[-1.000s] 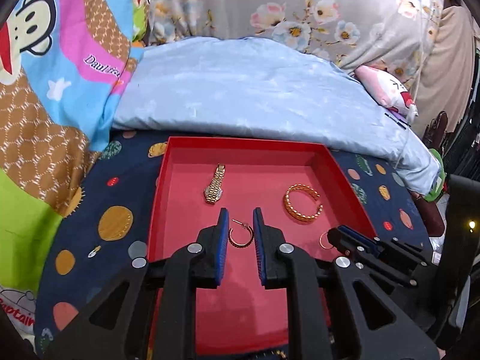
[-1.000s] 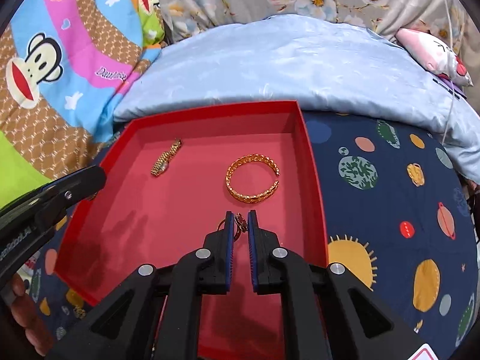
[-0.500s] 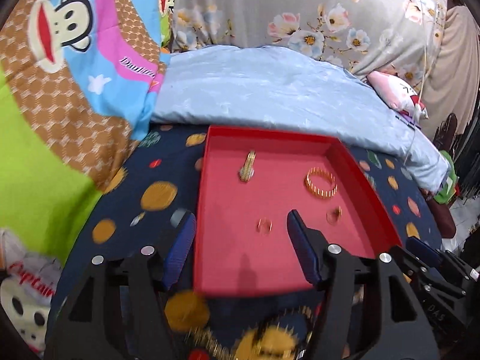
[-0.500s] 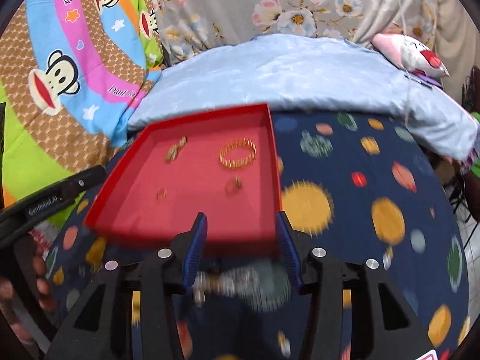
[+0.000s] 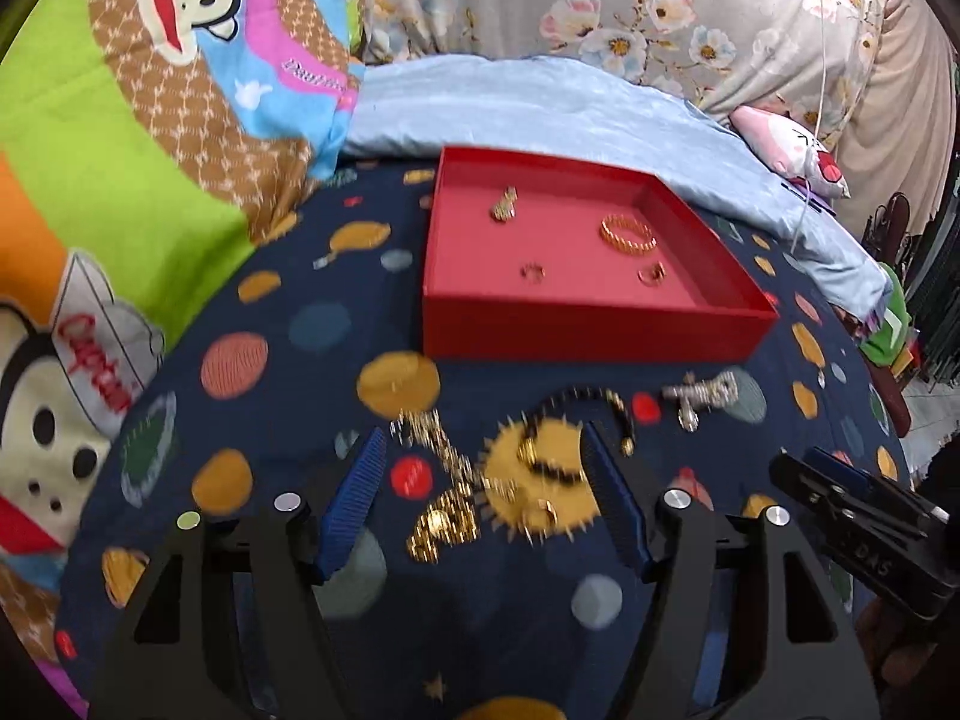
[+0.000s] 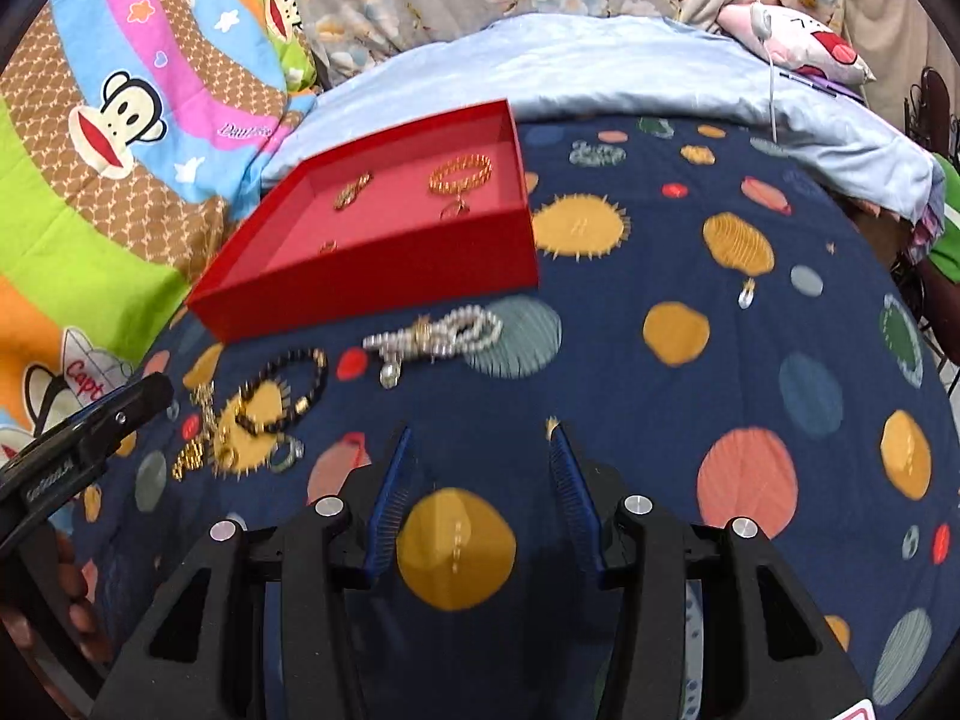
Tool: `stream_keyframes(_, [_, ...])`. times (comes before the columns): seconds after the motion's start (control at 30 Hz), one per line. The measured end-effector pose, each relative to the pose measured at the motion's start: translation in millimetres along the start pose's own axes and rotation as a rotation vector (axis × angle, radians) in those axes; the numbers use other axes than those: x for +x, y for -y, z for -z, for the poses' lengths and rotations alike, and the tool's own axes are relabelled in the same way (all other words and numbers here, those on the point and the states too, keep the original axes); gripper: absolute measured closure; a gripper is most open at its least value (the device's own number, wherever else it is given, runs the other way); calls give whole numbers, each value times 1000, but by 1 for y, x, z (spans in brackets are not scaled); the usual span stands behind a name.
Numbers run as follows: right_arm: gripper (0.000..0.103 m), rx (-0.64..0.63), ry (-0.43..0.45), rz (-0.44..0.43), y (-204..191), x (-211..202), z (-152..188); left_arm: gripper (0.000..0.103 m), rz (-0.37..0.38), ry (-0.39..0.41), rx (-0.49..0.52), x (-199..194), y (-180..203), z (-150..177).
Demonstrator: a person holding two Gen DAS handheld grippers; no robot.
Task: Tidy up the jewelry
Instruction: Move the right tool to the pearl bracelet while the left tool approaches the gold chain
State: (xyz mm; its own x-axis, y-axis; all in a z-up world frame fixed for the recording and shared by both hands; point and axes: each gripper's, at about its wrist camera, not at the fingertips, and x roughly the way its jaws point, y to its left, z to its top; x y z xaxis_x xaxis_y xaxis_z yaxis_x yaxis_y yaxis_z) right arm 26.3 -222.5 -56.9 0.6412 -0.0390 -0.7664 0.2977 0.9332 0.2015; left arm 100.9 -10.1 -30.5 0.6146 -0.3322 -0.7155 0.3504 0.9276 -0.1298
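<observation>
A red tray on the planet-print sheet holds a gold watch, a gold bangle and two small gold earrings. In front of it lie a gold chain, a black bead bracelet and a pearl bracelet. My left gripper is open and empty just above the gold chain and black bracelet. My right gripper is open and empty over bare sheet, right of the loose pieces.
A small clear pendant lies alone on the sheet to the right. A light blue quilt rises behind the tray. A monkey-print blanket lies at left. The sheet drops off at the right edge.
Both grippers let go of the earrings in the tray, opened wide and pulled back and up. They now sit in front of the tray, over the loose jewelry.
</observation>
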Motion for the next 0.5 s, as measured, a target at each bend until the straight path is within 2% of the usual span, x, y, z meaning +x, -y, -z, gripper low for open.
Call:
stream_keyframes(0.27, [56, -27, -4, -4, -8, 14, -9, 38, -6, -18, -18, 0, -5, 13])
stream_keyframes(0.5, [56, -13, -24, -57, -24, 31, -24, 38, -24, -17, -44, -1, -17, 14])
